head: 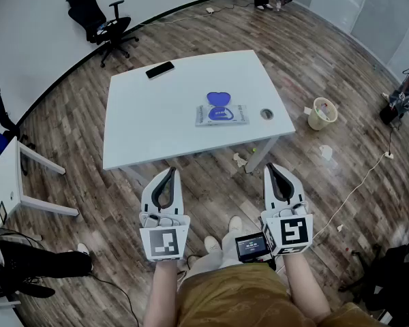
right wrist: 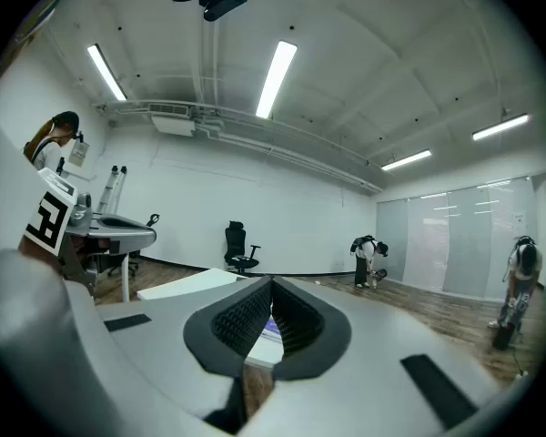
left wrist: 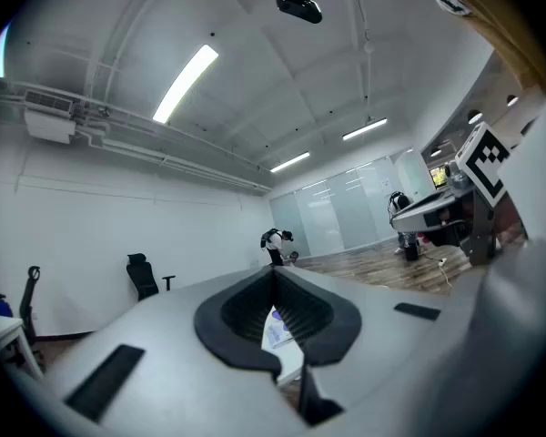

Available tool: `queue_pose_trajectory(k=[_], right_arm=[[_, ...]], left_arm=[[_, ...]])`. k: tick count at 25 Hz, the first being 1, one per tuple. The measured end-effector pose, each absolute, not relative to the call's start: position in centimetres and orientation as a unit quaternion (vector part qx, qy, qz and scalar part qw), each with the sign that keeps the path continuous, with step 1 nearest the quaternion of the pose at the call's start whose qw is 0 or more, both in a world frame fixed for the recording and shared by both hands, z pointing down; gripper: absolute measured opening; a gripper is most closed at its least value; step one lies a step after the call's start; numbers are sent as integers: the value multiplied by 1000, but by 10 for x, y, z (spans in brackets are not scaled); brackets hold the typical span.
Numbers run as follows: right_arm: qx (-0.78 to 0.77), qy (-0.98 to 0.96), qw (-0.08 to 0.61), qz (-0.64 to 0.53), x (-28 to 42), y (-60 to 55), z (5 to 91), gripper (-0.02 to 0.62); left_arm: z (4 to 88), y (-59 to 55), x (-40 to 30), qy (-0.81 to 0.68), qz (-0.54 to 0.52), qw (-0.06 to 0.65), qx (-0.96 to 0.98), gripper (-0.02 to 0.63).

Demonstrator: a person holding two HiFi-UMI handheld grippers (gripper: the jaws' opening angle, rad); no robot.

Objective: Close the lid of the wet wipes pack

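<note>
The white table [head: 157, 128] stands well ahead of the person, and short of its near edge the left gripper [head: 169, 172] and right gripper [head: 272, 167] hang over the wooden floor, each with its jaw tips pressed together and nothing between them. The wet wipes pack [head: 221, 115] lies flat near the table's middle, its blue lid [head: 219, 99] flipped open on the far side. Its print is too small to read, and each gripper view shows only a sliver of it behind the jaws.

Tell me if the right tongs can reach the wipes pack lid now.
Probably not yet: the right tongs hang shut, well short of the table, and the wipes pack lies further in, lid open. Nothing blocks the way forward.
</note>
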State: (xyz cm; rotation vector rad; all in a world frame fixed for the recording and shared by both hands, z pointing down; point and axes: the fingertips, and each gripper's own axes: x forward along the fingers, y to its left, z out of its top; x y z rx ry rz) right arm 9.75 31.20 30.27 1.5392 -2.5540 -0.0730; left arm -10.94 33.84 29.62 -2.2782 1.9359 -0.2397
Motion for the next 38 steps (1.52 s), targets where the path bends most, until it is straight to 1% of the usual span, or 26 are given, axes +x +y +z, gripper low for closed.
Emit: queue_pose_trajectory(k=[5,16,20,31,38], right_arm=[[512,-856,74,-24,95,290,303,11],[491,-869,61,-11,102,217,313,11],[483,-874,58,-1,101,192,320,11],[481,-875,63,11,112,166,324,11],[492,-868,67,13,108,137,329,11]], left_arm=[[300,318,-118,656,-81,70,-747,6],[304,248,-104,667,-97,75,-735,6],[310,231,-106,676,-106,65,-726,6],[309,197,-92,674,-108,63,-728,6],[311,156,-95,662,-104,66,-739,6]])
